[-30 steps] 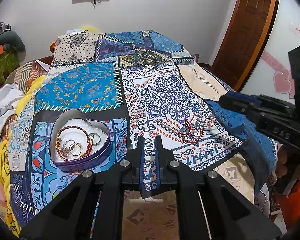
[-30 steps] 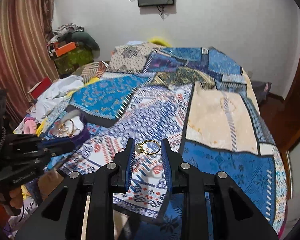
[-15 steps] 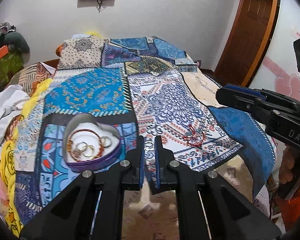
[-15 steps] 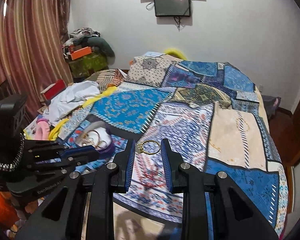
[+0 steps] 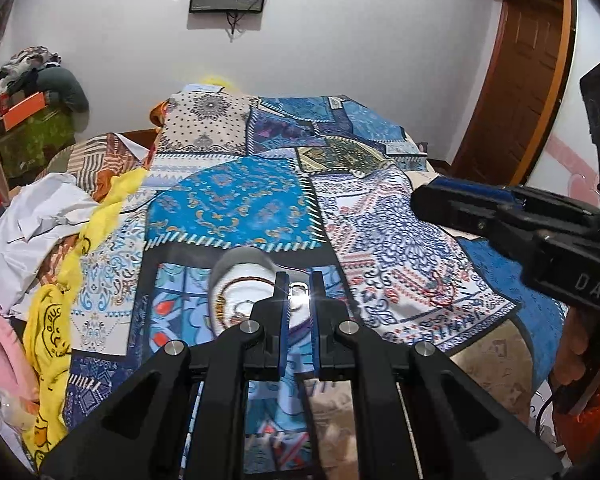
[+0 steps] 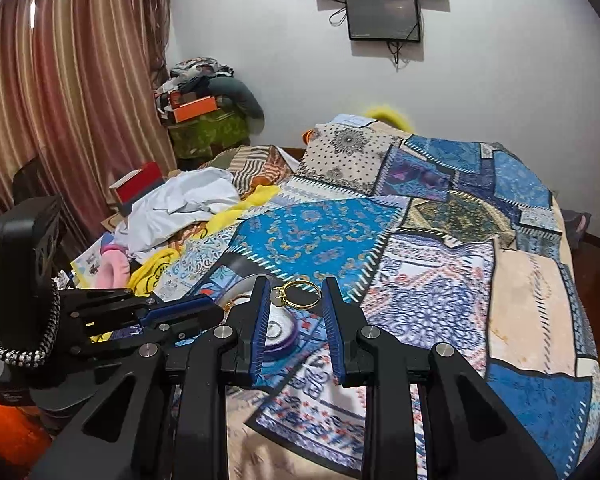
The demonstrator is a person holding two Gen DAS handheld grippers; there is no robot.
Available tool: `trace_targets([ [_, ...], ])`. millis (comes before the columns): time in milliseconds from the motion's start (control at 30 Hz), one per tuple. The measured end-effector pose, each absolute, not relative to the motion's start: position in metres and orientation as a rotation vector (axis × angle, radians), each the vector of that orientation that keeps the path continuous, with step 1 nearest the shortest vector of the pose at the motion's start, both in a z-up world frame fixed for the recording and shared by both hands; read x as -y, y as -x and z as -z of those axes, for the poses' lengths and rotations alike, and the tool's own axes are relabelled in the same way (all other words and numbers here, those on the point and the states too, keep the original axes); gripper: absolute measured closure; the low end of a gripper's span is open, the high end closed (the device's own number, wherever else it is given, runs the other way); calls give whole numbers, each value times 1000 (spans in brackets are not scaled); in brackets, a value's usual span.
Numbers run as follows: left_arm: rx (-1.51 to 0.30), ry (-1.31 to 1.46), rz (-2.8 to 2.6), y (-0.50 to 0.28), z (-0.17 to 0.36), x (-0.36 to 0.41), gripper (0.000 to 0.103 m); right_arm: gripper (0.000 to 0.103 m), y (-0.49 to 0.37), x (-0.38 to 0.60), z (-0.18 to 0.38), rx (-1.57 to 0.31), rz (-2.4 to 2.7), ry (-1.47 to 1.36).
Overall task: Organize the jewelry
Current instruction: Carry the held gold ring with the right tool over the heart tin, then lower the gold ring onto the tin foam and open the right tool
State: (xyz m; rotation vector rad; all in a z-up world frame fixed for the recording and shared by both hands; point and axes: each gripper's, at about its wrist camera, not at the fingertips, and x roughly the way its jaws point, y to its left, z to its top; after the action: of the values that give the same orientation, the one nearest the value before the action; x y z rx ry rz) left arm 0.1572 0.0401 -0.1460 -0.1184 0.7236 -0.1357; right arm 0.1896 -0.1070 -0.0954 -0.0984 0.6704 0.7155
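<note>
Inside heart tin [image 5: 236,276]: bangle [image 5: 236,292], rings.

The bedspread [image 6: 320,236] is covered in blue, cream and navy patchwork with ornament patterns. A gold ring [image 6: 298,295] is seen at its centre. At 9 o'clock, curtains [image 6: 72,92] are striped red-brown; a yellow cloth [image 5: 52,320] is printed black.

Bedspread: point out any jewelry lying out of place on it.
One red beaded piece lies loose on the white-and-blue patterned patch of the bedspread, apart from the heart-shaped box where other jewelry sits. The left gripper pinches a silver ring; the right gripper holds a gold ring.
</note>
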Motion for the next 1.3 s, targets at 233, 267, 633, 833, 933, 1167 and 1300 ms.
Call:
trace_targets([
  [233,-734,142,138,-165,156,-56,95,79,-203,85,123,-759,-724,135],
  [267,-736,144,139,-167,157,-58,95,79,-203,84,125,-769,-724,139],
  [633,-771,158,198,-192,172,-75,95,79,-212,50,157,-879,-757,223],
  [833,-776,153,215,-199,175,-81,95,79,-214,37,169,-911,-772,262],
  [933,-784,180,224,-201,177,-87,95,79,-214,35,172,-919,-778,275],
  [1167,-782,181,198,-195,173,-91,95,79,-211,27,176,-928,-789,309],
  [1300,-776,163,176,-188,168,-90,94,79,-214,25,180,-967,-776,320],
])
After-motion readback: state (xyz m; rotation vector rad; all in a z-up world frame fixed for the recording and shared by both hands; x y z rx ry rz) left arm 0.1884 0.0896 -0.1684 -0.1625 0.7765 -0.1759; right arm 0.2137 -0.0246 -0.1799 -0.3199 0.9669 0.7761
